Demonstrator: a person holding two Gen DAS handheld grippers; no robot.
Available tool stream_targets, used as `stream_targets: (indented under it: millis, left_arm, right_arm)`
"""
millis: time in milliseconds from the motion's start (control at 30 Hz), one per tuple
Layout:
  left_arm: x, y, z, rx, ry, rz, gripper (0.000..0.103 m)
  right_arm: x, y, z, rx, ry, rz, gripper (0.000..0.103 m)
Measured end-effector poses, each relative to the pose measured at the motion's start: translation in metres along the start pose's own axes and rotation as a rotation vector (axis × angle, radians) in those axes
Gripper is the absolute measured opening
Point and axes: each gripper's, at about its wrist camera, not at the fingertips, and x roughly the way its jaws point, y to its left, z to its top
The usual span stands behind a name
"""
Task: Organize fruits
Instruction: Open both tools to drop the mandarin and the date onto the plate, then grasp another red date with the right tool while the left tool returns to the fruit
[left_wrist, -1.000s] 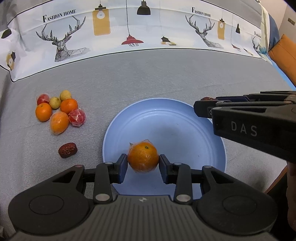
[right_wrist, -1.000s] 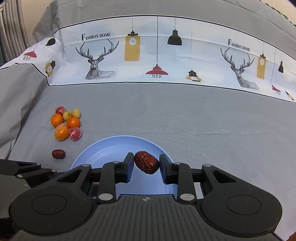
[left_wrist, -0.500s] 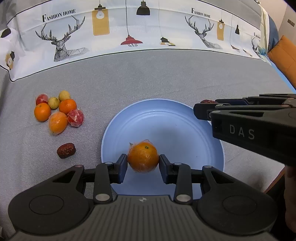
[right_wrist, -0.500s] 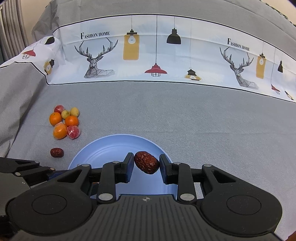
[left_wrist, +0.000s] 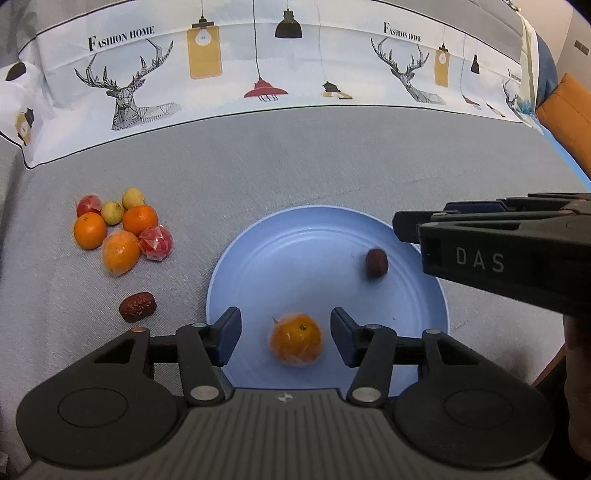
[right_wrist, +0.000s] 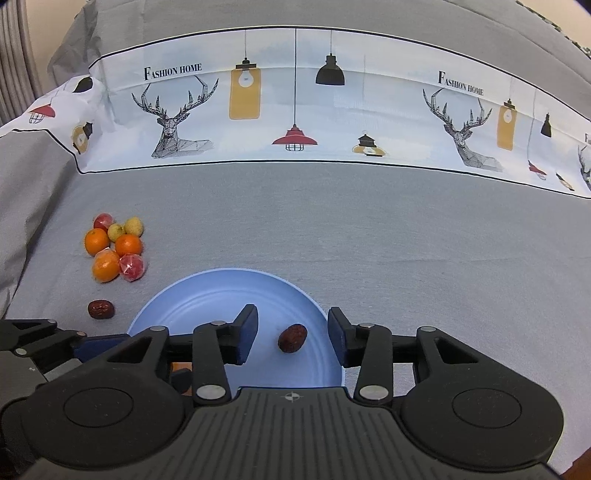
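A wrapped orange (left_wrist: 295, 339) lies on the blue plate (left_wrist: 295, 251), between the open fingers of my left gripper (left_wrist: 286, 338). A dark red date (left_wrist: 376, 262) lies on the plate's right side; in the right wrist view the date (right_wrist: 291, 338) sits between the open fingers of my right gripper (right_wrist: 291, 334) over the plate (right_wrist: 207, 295). The right gripper's side (left_wrist: 498, 247) shows in the left wrist view. Both grippers are empty.
A cluster of oranges, red and yellow fruits (left_wrist: 118, 229) lies on the grey cloth left of the plate, with another date (left_wrist: 137, 306) nearer. The same cluster (right_wrist: 114, 251) and date (right_wrist: 100, 308) show in the right wrist view. A printed cloth band (right_wrist: 295, 103) runs behind.
Both grippers have opened. The left let go of the orange and the right let go of the date; both fruits now lie on the plate.
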Motion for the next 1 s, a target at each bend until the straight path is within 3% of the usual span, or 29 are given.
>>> stream_targets:
  millis: [133, 233, 267, 333, 433, 600, 767, 867, 1000]
  left_arm:
    - [-0.013, 0.004, 0.006, 0.006, -0.086, 0.077, 0.050]
    - [-0.043, 0.019, 0.020, 0.001, -0.259, 0.261, 0.052]
    - [-0.056, 0.028, 0.028, -0.012, -0.326, 0.358, 0.056]
    - [-0.078, 0.049, 0.041, -0.064, -0.425, 0.479, 0.063]
    - [-0.108, 0.089, 0.066, -0.154, -0.535, 0.676, 0.086]
    - [-0.128, 0.181, 0.092, -0.274, -0.514, 1.014, 0.088]
    - [-0.155, 0.280, 0.067, -0.496, -0.453, 1.267, 0.088]
    - [-0.160, 0.310, 0.050, -0.556, -0.401, 1.329, 0.089]
    - [-0.156, 0.321, 0.045, -0.598, -0.380, 1.260, 0.089]
  right_arm:
    - [-0.001, -0.002, 0.001, 0.008, -0.009, -0.014, 0.044]
    - [-0.001, -0.005, 0.002, 0.029, -0.010, -0.012, 0.044]
    - [-0.001, -0.005, 0.002, 0.035, -0.010, -0.010, 0.044]
    - [-0.001, -0.005, 0.002, 0.039, -0.011, -0.007, 0.044]
    - [-0.001, -0.001, 0.004, 0.035, -0.017, 0.005, 0.044]
    - [0.003, 0.011, 0.008, 0.015, -0.017, 0.022, 0.044]
    - [0.004, 0.023, 0.011, -0.002, -0.017, 0.049, 0.044]
    - [0.006, 0.032, 0.013, -0.013, -0.027, 0.072, 0.044]
    - [0.008, 0.050, 0.016, -0.051, -0.039, 0.109, 0.044]
